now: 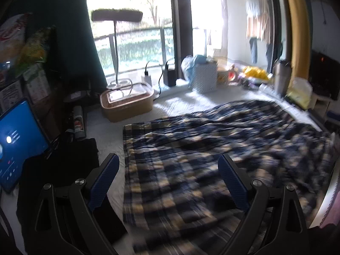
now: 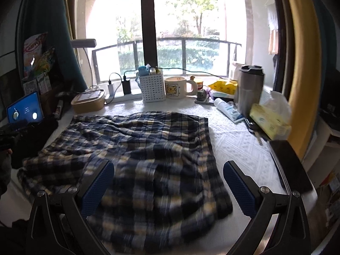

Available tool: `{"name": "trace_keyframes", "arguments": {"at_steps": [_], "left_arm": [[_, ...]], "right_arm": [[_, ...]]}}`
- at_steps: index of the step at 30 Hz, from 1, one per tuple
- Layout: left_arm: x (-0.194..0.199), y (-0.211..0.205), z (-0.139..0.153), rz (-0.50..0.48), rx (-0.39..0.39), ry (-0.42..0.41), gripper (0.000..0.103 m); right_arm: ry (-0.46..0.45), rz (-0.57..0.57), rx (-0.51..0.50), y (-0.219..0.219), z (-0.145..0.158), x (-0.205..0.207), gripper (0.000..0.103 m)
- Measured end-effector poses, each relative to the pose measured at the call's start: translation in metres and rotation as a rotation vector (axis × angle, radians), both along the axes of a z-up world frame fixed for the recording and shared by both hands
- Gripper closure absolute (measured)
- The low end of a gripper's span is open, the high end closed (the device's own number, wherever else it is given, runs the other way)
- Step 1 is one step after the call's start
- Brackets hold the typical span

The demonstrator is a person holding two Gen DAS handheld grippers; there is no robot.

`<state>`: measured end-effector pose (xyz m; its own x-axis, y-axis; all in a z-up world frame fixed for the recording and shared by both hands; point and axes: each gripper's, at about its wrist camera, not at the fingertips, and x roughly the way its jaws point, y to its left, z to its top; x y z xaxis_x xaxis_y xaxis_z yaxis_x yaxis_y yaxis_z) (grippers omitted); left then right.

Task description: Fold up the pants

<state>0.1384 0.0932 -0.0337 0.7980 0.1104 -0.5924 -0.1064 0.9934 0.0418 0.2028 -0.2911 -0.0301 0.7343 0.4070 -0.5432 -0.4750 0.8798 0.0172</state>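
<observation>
Blue, white and yellow plaid pants (image 1: 212, 155) lie spread and rumpled on the white textured table cover (image 1: 180, 102). In the left wrist view my left gripper (image 1: 167, 165) stands open above the pants' left part, nothing between its blue pads. The right wrist view shows the same pants (image 2: 138, 148) stretching from the table's middle to the near edge, wrinkled along the far side. My right gripper (image 2: 169, 170) is open over the near right part of the cloth, holding nothing.
Along the window sill stand a brown lidded box (image 2: 88, 102), a white perforated basket (image 2: 153, 89), a bear mug (image 2: 176, 88), a steel tumbler (image 2: 249, 89), a tube (image 2: 227, 109) and a tissue box (image 2: 269, 121). A lit tablet (image 1: 19, 142) and dark cloth (image 1: 61, 163) sit left.
</observation>
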Motion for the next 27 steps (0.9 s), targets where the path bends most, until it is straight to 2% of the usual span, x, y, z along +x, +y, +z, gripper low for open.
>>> {"name": "trace_keyframes", "arguments": {"at_steps": [3, 6, 9, 12, 17, 20, 21, 22, 24, 25, 27], "left_arm": [[0.028, 0.017, -0.008, -0.002, -0.014, 0.053, 0.01], [0.054, 0.034, -0.013, -0.01, -0.031, 0.096, 0.01], [0.082, 0.05, -0.023, -0.001, -0.017, 0.144, 0.01], [0.107, 0.064, -0.037, 0.002, -0.016, 0.205, 0.01], [0.139, 0.078, -0.061, 0.014, 0.011, 0.284, 0.01], [0.15, 0.088, -0.071, 0.021, -0.016, 0.305, 0.011], [0.153, 0.09, -0.073, 0.021, -0.019, 0.306, 0.023], [0.156, 0.09, -0.076, 0.021, -0.02, 0.316, 0.044], [0.159, 0.09, -0.079, 0.001, -0.044, 0.311, 0.066], [0.159, 0.087, -0.079, -0.019, -0.041, 0.311, 0.08], [0.158, 0.076, -0.077, -0.045, 0.003, 0.309, 0.096]], "right_arm": [[0.006, 0.022, -0.034, 0.006, 0.009, 0.031, 0.008], [-0.001, 0.033, -0.094, 0.01, 0.018, 0.063, 0.008], [-0.003, 0.019, -0.171, 0.011, 0.018, 0.104, 0.008], [0.046, 0.012, -0.198, 0.01, 0.007, 0.145, 0.008], [0.147, 0.043, -0.22, 0.015, -0.02, 0.2, 0.018], [0.21, 0.068, -0.223, 0.02, -0.039, 0.23, 0.022], [0.228, 0.072, -0.22, 0.021, -0.043, 0.235, 0.027], [0.255, 0.079, -0.211, 0.022, -0.049, 0.243, 0.031], [0.314, 0.111, -0.185, 0.025, -0.059, 0.255, 0.038], [0.338, 0.132, -0.174, 0.027, -0.064, 0.259, 0.043], [0.36, 0.154, -0.181, 0.033, -0.071, 0.262, 0.049]]}}
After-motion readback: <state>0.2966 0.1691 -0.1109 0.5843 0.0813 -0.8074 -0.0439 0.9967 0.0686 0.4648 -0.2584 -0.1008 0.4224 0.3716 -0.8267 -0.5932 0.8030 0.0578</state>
